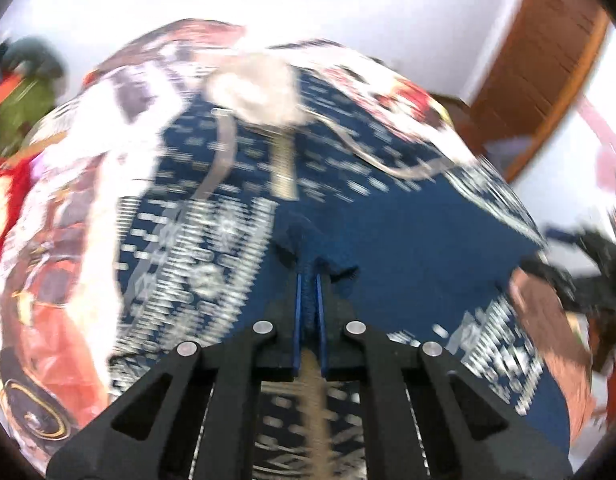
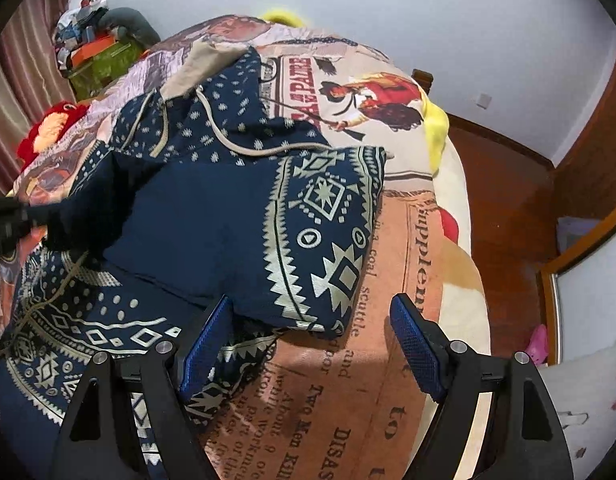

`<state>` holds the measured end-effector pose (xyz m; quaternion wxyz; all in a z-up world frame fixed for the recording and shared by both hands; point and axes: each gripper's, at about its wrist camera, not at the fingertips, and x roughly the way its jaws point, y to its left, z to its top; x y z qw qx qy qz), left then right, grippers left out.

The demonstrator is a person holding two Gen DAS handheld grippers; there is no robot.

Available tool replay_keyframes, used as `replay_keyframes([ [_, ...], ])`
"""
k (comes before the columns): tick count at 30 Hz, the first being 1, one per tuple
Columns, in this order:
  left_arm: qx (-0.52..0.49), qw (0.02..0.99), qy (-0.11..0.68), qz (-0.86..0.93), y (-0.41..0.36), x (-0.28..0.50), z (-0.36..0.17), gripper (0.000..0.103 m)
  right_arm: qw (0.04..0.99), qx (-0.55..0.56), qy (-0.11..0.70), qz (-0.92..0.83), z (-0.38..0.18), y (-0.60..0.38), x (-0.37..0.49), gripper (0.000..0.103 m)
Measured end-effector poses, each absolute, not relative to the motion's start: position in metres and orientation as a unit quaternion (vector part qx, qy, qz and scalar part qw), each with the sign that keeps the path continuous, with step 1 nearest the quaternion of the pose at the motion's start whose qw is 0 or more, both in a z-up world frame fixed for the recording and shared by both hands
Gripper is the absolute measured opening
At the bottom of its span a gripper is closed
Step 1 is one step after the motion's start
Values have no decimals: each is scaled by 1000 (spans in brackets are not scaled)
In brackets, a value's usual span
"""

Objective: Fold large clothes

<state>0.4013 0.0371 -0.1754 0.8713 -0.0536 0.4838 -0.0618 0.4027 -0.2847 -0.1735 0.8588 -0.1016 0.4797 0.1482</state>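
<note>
Pinching a fold of dark blue cloth, my left gripper (image 1: 308, 276) is clenched on the hoodie (image 2: 211, 216), the picture from that wrist smeared with motion. The hoodie, navy with cream geometric patterns and a pale drawstring (image 2: 227, 140), lies partly folded across the bed (image 2: 460, 208). My right gripper (image 2: 312, 320) stands released, jaws wide apart, one blue finger against the folded sleeve's hem, the other over the blanket (image 2: 388, 360). That blanket carries newspaper-style print: I read "supplem", "scuttle", "Two Men Kill" and "DISAS", cut off by folds. A red plush toy (image 2: 51, 128) sits at the bed's far left edge.
</note>
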Motion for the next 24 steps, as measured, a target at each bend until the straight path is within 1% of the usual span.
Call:
replay_keyframes([
  [3, -77, 863, 500, -4, 81, 417, -185, 7, 866, -96, 468, 147, -163, -285, 398, 80],
  [5, -84, 854, 511, 38, 105, 417, -195, 10, 869, -92, 462, 149, -157, -285, 395, 80],
  [6, -96, 847, 521, 54, 120, 416, -203, 13, 871, -90, 459, 150, -154, -285, 393, 80],
  [8, -123, 833, 535, 71, 141, 409, -216, 37, 874, -85, 455, 150, -150, -285, 390, 80],
  [10, -146, 826, 538, 78, 155, 400, -225, 44, 876, -81, 451, 148, -147, -286, 388, 80],
  [12, -167, 819, 545, 72, 163, 391, -230, 45, 878, -78, 449, 145, -144, -287, 386, 80],
  [17, -235, 795, 559, 2, 157, 373, -236, 61, 882, -68, 445, 142, -140, -287, 383, 80],
  [20, -293, 772, 563, -42, 147, 373, -244, 63, 883, -64, 444, 142, -140, -286, 382, 80],
  [24, -361, 741, 563, -61, 140, 381, -256, 63, 883, -72, 442, 142, -139, -283, 378, 80],
])
